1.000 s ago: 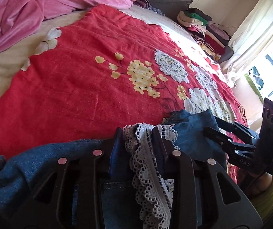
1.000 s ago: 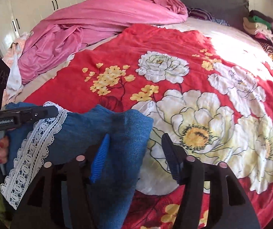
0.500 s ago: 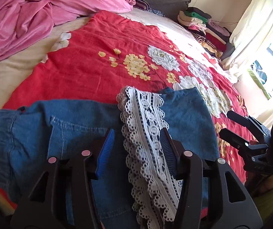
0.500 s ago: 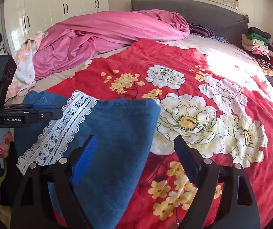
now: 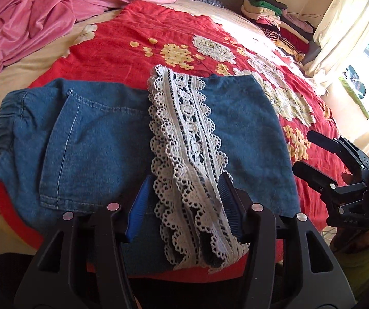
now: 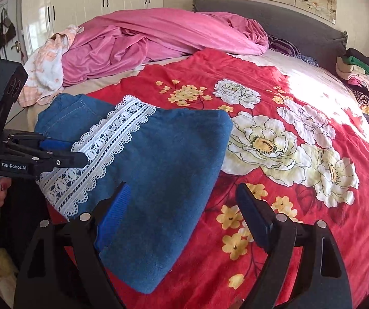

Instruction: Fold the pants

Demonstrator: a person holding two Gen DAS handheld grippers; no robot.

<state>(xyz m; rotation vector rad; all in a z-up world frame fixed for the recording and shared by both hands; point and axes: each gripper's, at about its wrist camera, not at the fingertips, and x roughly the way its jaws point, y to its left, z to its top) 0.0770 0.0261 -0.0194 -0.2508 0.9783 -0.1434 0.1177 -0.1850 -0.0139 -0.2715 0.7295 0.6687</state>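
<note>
Blue denim pants (image 5: 94,149) lie folded flat on the red floral blanket (image 5: 133,41) near the bed's front edge. A white lace trim (image 5: 184,134) runs across the top layer. My left gripper (image 5: 184,188) hovers over the near hem; its jaws are opening, and the lace lies loose between them. In the right wrist view the pants (image 6: 174,154) stretch left of centre. My right gripper (image 6: 183,213) is open wide, its left pad over the fold's right edge and nothing pinched. Each gripper shows in the other's view: the right gripper (image 5: 303,150), the left gripper (image 6: 81,154).
A crumpled pink duvet (image 6: 158,41) lies at the bed's far left. Stacks of folded clothes (image 6: 357,69) sit at the far right by the grey headboard (image 6: 300,28). White wardrobe doors (image 6: 94,2) stand behind; curtains (image 5: 339,25) hang to the right.
The left gripper let go of the bunched pants, which now lie spread flat. Both grippers opened wider and drew back toward the bed's near edge.
</note>
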